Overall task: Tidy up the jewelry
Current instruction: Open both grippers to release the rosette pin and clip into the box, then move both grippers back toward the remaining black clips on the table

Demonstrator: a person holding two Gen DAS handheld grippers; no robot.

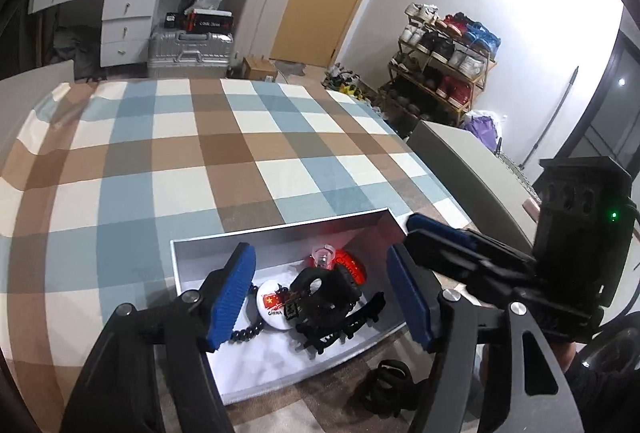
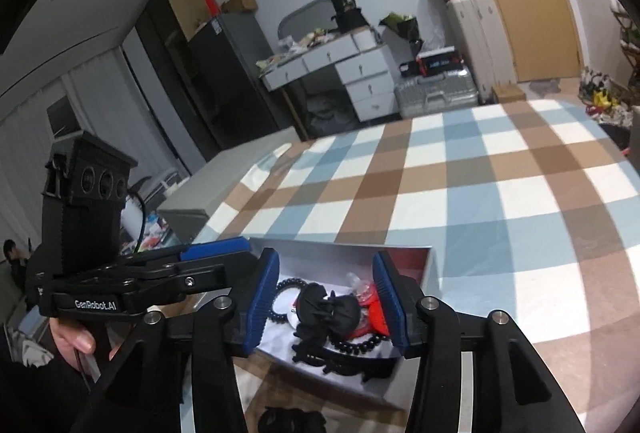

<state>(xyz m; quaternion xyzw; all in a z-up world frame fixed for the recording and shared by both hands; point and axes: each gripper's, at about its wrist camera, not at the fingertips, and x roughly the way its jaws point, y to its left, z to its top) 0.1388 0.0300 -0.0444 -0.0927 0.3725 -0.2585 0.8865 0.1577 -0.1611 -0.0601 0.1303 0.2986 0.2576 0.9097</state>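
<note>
A shallow white box [image 1: 192, 265] sits on the checked tablecloth near the front edge; it also shows in the right wrist view [image 2: 434, 265]. In it lie a white China badge [image 1: 270, 307], a red badge [image 1: 354, 267], a clear ring [image 1: 322, 256], a black hair clip [image 1: 340, 329], a black scrunchie [image 2: 332, 309] and black beads [image 2: 360, 345]. My left gripper [image 1: 320, 307] is open and empty just above the box. My right gripper [image 2: 326, 307] is open and empty above it too, and also shows in the left wrist view [image 1: 436, 233]. Another black item [image 1: 386, 385] lies on the cloth in front of the box.
The checked cloth [image 1: 200, 153] stretches away behind the box. A grey chair back [image 1: 460, 161] stands at the right table edge. Beyond are a white desk with drawers [image 1: 120, 17], suitcases [image 1: 192, 49] and a shoe rack [image 1: 444, 65].
</note>
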